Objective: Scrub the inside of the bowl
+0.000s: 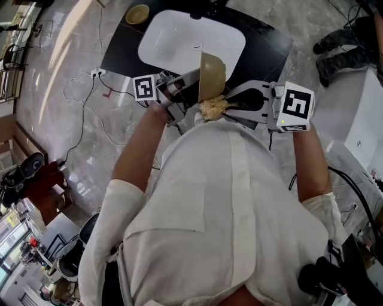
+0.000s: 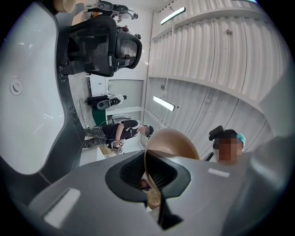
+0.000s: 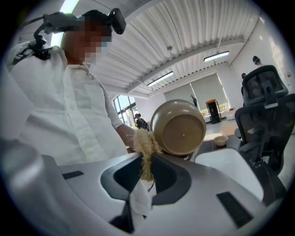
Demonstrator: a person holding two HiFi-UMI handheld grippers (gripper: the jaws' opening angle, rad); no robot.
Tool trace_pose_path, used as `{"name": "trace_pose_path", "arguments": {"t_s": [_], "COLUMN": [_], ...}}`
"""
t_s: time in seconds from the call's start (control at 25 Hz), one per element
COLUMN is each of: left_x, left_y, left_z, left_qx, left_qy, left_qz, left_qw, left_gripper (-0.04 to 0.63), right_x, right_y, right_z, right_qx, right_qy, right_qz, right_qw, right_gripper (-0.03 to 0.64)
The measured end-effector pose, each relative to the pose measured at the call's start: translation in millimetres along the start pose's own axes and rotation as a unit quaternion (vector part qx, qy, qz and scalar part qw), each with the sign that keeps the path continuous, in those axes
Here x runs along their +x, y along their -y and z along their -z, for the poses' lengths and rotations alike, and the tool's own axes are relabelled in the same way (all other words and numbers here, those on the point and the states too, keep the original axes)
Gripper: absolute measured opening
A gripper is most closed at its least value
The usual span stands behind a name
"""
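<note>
A tan bowl [image 1: 212,73] is held on edge above the near side of the white sink [image 1: 179,42]. My left gripper [image 1: 192,89] is shut on its rim; in the left gripper view the rim [image 2: 148,173] runs between the jaws. My right gripper [image 1: 232,107] is shut on a pale fibrous scrubber [image 1: 213,107], which touches the bowl's lower edge. In the right gripper view the scrubber [image 3: 145,150] sticks up from the jaws beside the bowl's round underside [image 3: 179,128]. The bowl's inside is hidden in that view.
The sink is set in a dark counter [image 1: 119,51]. A second small bowl [image 1: 137,13] stands at the counter's far left corner. A black office chair [image 3: 265,108] stands beyond the sink. Cables [image 1: 90,101] trail over the marble floor at left.
</note>
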State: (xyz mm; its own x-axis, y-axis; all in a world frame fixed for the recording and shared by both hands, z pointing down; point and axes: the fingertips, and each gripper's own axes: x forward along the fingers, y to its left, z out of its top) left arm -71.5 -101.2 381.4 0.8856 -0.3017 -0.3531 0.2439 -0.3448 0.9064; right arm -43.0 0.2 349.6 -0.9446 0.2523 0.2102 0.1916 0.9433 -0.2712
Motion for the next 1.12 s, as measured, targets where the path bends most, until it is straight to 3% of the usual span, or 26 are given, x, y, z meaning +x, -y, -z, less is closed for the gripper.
{"name": "trace_pose_path", "arguments": {"t_s": [0.2,0.68,0.96,1.12], "left_x": [-8,-35,-52,-58], "left_y": [13,19,16,10], "left_z": [2,21,29,37], "left_qx": [0.002,0.013,0.032,0.04], "left_qy": [-0.017,-0.075,-0.104,-0.127], "left_qz": [0.02,0.017,0.001,-0.017], "left_qw": [0.9997,0.9969,0.994,0.9909], "left_gripper": [0.015,0.015,0.015,0.015], "right_x": [15,27,23,21], "right_y": [11,44,65,69], "right_z": [20,38,33,18], "right_qx": [0.004,-0.001,0.014,0.024], "right_qy": [-0.047,-0.141,-0.136,-0.098], "right_qz": [0.031,0.111,0.176,0.191], "right_qw": [0.998,0.984,0.975,0.976], "right_gripper": [0.051,0.051,0.051,0.049]}}
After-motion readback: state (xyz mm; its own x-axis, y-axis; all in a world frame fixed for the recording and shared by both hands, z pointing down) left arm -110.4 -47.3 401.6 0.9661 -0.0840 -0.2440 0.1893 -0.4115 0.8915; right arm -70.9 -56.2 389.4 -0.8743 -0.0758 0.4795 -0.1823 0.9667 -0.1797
